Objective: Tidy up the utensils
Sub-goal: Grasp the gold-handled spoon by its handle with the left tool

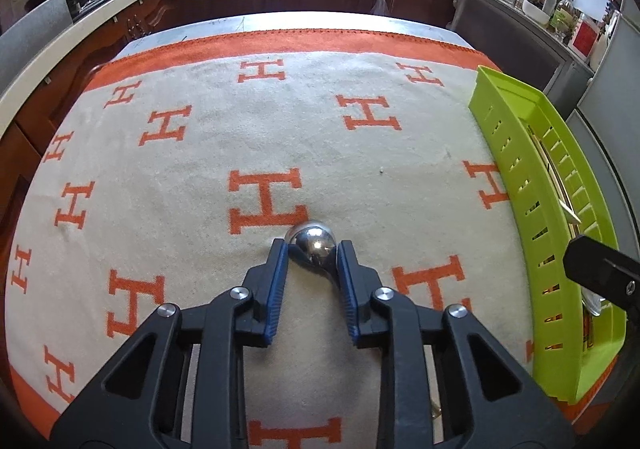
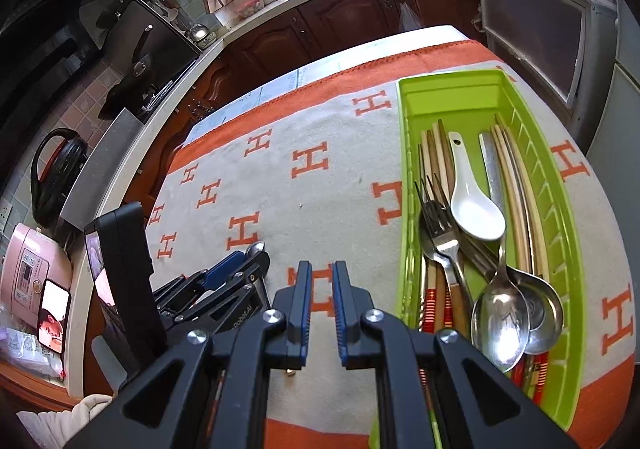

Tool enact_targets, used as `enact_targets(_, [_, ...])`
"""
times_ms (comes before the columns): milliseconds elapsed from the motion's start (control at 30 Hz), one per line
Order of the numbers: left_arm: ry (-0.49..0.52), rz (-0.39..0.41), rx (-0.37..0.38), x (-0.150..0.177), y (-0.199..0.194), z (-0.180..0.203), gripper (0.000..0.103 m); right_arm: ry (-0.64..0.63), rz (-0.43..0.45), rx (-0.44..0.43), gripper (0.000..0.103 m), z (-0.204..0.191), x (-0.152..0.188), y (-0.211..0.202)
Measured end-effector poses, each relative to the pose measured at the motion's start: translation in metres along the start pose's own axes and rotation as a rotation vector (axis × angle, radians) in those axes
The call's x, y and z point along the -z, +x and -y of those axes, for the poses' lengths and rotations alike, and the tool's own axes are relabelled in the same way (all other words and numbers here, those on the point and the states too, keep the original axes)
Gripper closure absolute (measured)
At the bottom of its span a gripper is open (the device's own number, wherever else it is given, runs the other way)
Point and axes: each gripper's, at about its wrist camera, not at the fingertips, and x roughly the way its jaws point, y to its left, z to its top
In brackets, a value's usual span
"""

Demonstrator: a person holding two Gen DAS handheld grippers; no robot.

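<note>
Progress, judged from the layout: the task is nearing its end. The green tray (image 2: 408, 185) is already holding most of the utensils: chopsticks (image 2: 434, 153), a white ceramic spoon (image 2: 474, 209), a fork (image 2: 440, 225) and two metal spoons (image 2: 500, 325). No other loose utensil is showing on the blanket (image 1: 200, 177) covering the table.

One piece is remaining out: a steel spoon (image 1: 312, 245). The left hand-held gripper (image 1: 312, 253) is clamping it at the bowl end, bowl back facing up, at 12 o'clock from the camera, low over the blanket and well apart from the tray at 3 o'clock.

The right hand-held gripper (image 2: 322, 277) is hovering with its fingers nearly together and nothing between them, the tray lying at its 2 o'clock.

View differences: the left wrist view is giving the grip detail but only the tray's slotted side wall. The right wrist view is showing the tray contents and the left hand-held gripper from the side at 9 o'clock, spoon tip just protruding.
</note>
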Motion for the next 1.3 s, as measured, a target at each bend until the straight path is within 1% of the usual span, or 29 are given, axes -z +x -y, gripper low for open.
enact_targets(67, [-0.005, -0.006, 0.028, -0.001, -0.001, 0.000, 0.085, 0.009, 0.004, -0.006, 0.093, 0.003, 0.001, -0.001])
enact_targets(133, [-0.037, -0.020, 0.080, -0.003, -0.002, -0.005, 0.088, 0.013, 0.011, -0.010, 0.093, 0.005, 0.001, -0.003])
enact_targets(233, [-0.075, -0.038, 0.127, -0.004, -0.005, -0.014, 0.092, 0.017, 0.017, -0.018, 0.093, 0.007, 0.002, -0.005])
enact_targets(300, [-0.098, -0.041, 0.146, -0.003, -0.009, -0.018, 0.098, 0.013, 0.011, -0.026, 0.093, 0.006, 0.004, -0.003])
enact_targets(367, [-0.118, -0.048, 0.195, -0.003, -0.011, -0.021, 0.102, 0.010, 0.003, -0.037, 0.093, 0.005, 0.005, -0.002])
enact_targets(400, [-0.123, -0.056, 0.209, -0.002, -0.011, -0.022, 0.103, 0.007, 0.002, -0.039, 0.093, 0.004, 0.005, -0.002])
enact_targets(500, [-0.100, -0.047, 0.187, 0.001, -0.012, -0.019, 0.103, 0.002, 0.009, -0.040, 0.093, 0.002, 0.006, -0.004])
enact_targets(633, [-0.089, -0.067, 0.155, -0.001, -0.012, -0.018, 0.103, 0.005, 0.017, -0.038, 0.093, 0.003, 0.006, -0.007])
enact_targets(700, [-0.084, -0.080, 0.159, -0.004, -0.009, -0.020, 0.102, 0.009, 0.013, -0.039, 0.093, 0.004, 0.007, -0.007])
enact_targets(833, [-0.100, -0.111, 0.193, -0.010, -0.003, -0.024, 0.102, 0.009, 0.008, -0.037, 0.093, 0.005, 0.007, -0.006])
enact_targets(1000, [-0.074, -0.118, 0.200, -0.010, -0.002, -0.014, 0.102, 0.022, 0.006, -0.031, 0.093, 0.007, 0.008, -0.005])
enact_targets(1133, [-0.027, -0.107, 0.196, -0.006, -0.005, -0.001, 0.102, 0.024, 0.005, -0.030, 0.093, 0.008, 0.009, -0.006])
enact_targets(1233, [0.014, -0.090, 0.177, -0.003, -0.010, 0.007, 0.103, 0.025, 0.008, -0.033, 0.093, 0.009, 0.009, -0.008])
enact_targets(1300, [0.015, -0.071, 0.170, -0.003, -0.016, 0.007, 0.103, 0.026, 0.009, -0.036, 0.093, 0.009, 0.010, -0.009])
